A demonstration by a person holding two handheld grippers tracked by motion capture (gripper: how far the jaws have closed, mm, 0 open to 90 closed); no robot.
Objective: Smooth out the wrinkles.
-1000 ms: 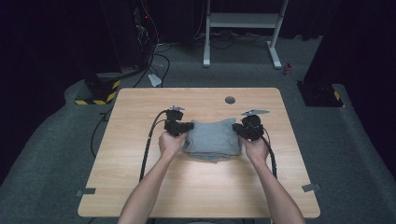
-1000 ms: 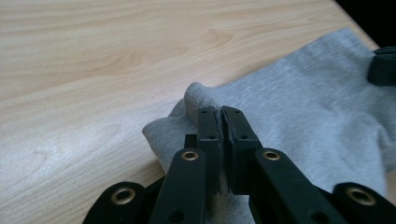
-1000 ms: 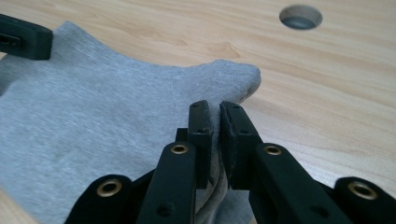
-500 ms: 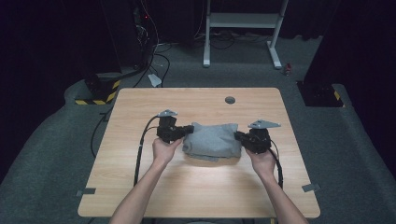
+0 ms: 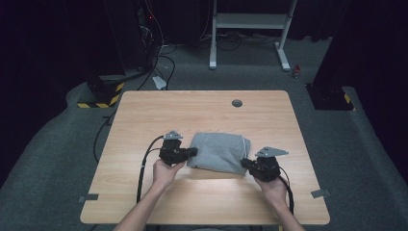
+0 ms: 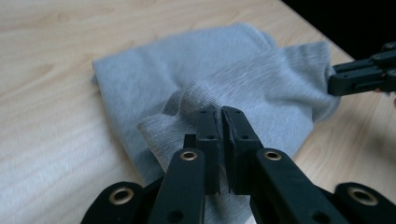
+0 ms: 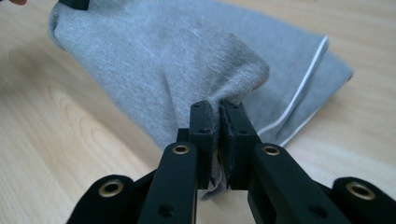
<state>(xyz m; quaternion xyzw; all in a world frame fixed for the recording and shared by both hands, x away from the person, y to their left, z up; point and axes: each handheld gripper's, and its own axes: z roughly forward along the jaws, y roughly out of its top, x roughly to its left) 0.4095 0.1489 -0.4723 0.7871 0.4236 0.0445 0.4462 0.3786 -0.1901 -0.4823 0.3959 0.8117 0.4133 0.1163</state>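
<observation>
folded grey garment [image 5: 217,152] — soft, light, limp knit with a white edge trim; best pinched at the side folds. it lies mid-table [image 5: 202,110], nearer my side. my left gripper [image 5: 191,153] and right gripper [image 5: 245,163] are both clamped tight on its opposite edges — cloth bunched between the jaws.

Bright overhead light on the table [image 5: 144,110], surroundings dark; close views sharp, perhaps soft at edges.

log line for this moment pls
left gripper: shut on grey cloth | right gripper: shut on grey cloth | cloth: folded, on table
</observation>
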